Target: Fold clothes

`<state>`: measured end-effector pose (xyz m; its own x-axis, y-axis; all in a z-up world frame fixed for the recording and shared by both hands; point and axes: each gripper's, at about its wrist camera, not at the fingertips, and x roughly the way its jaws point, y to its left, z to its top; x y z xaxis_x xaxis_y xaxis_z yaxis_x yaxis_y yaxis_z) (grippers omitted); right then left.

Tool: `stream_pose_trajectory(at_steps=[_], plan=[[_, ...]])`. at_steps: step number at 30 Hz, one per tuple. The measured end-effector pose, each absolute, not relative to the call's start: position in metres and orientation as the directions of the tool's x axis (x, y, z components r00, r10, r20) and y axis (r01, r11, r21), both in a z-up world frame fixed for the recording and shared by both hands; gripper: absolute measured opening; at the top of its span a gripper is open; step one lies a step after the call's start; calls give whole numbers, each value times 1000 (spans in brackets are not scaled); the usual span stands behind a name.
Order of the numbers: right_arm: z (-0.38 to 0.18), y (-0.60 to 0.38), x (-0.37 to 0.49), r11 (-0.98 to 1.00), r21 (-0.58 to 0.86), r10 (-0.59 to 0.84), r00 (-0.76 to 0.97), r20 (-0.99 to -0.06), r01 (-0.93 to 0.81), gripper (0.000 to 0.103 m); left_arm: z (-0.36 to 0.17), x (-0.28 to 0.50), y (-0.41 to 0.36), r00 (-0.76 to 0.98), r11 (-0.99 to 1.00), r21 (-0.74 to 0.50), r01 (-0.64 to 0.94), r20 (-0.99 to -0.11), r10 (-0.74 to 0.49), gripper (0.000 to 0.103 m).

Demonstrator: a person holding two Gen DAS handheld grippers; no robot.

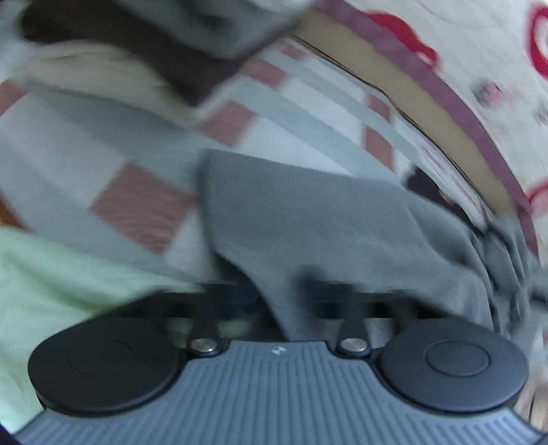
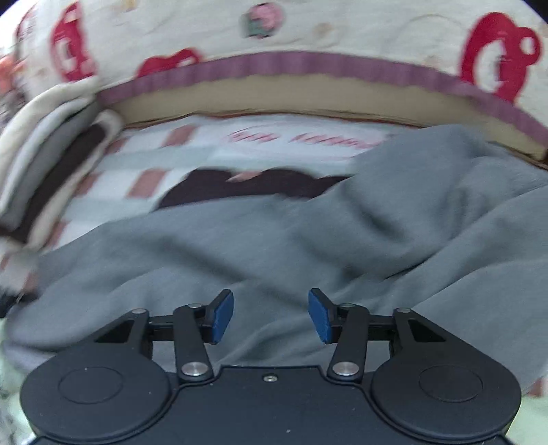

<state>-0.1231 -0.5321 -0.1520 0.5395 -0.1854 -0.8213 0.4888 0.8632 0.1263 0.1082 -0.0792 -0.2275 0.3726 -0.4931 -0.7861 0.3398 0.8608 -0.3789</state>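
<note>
A grey garment (image 1: 308,219) lies spread on a checked sheet (image 1: 137,154). In the left wrist view a fold of it runs down between the blurred dark fingers of my left gripper (image 1: 275,301), which is shut on the cloth. In the right wrist view the same grey garment (image 2: 274,246) lies rumpled across the bed. My right gripper (image 2: 270,316) hovers just above it. Its blue pads (image 2: 222,318) stand well apart with nothing pinched between them.
A stack of folded clothes (image 2: 51,154) sits at the left of the sheet, and a dark brown item (image 2: 239,188) lies behind the grey garment. A tan and purple edge (image 2: 274,89) and a red-patterned quilt (image 2: 342,30) bound the far side. Pale green cloth (image 1: 51,274) lies near left.
</note>
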Motion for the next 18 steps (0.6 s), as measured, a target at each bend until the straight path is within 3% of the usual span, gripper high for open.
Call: stream_pose_trajectory(at_steps=[2, 5, 9, 18], plan=[[-149, -553, -119, 852, 89, -230, 521, -822, 516, 66, -214, 95, -88, 445, 878, -292, 379, -775, -449, 7], [-152, -565, -112, 870, 16, -259, 486, -835, 492, 66, -193, 76, -102, 551, 893, -153, 422, -739, -387, 4], [-153, -563, -112, 892, -25, -276, 498, -822, 452, 67, -145, 44, -80, 676, 883, -315, 349, -567, -470, 4], [-157, -594, -84, 810, 29, -307, 465, -831, 586, 67, -174, 27, -94, 541, 878, -307, 367, -697, -470, 6]])
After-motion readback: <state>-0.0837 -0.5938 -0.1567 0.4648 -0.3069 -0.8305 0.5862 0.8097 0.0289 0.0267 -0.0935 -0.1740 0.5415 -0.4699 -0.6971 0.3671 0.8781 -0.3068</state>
